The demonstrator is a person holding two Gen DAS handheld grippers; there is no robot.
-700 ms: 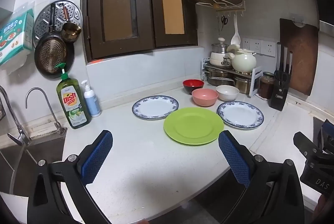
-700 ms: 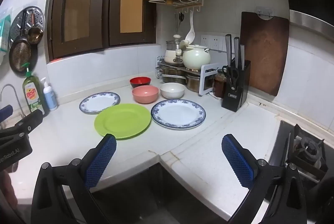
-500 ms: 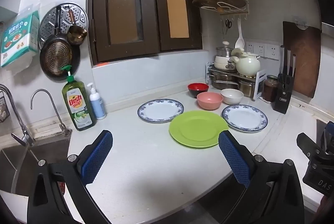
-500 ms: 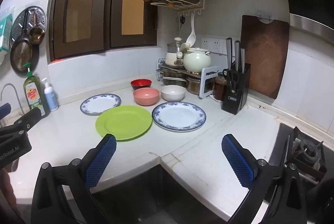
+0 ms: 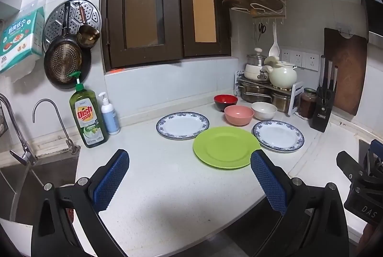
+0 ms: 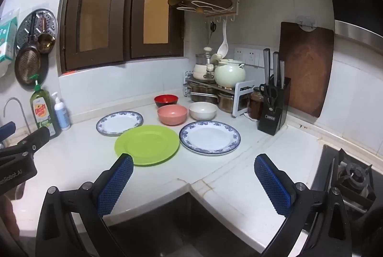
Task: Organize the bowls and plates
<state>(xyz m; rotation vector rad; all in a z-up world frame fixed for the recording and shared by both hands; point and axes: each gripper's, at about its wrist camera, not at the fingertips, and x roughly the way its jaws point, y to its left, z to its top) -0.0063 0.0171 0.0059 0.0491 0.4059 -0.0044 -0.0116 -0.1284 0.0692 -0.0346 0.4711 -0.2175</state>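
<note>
A: Surface?
B: White speckled counter point(image 5: 167, 185), L-shaped corner, a seam running across it in the right view. Sink point(image 5: 36, 180) with two taps at the far left, gas burner point(image 6: 354, 173) at the far right.

A: Walls?
B: White tile, dark brown window point(image 5: 162, 8) over the counter. Pans and a steamer tray point(image 5: 71, 19) hang at the left, a paper towel pack point(image 5: 21, 39) beside them. Corner rack under the cabinet, cutting board point(image 6: 306, 70) hung on the right wall, outlets beside it.

A: Task stuff?
B: Green plate point(image 5: 226, 147) in the middle. One blue-rimmed plate point(image 5: 182, 125) behind and left of it, rim tucked under or touching the green one, can't tell which. The other blue-rimmed plate point(image 6: 210, 137) sits just right of it. Three bowls behind: red bowl point(image 5: 225, 101), pink bowl point(image 5: 239, 114), white bowl point(image 5: 264, 110), close together.

A: Clutter?
B: Dish soap point(image 5: 87, 115) and a pump bottle point(image 5: 109, 114) near the sink. Pot rack with a cream pot point(image 6: 229, 73), a jar and a knife block point(image 6: 274, 103) in the corner.

A: Grippers?
B: Left gripper point(image 5: 189, 182) spread wide, empty, over the counter's front edge. Right gripper point(image 6: 194, 185) spread wide, empty, above the counter's inner corner. Neither touches a dish.
</note>
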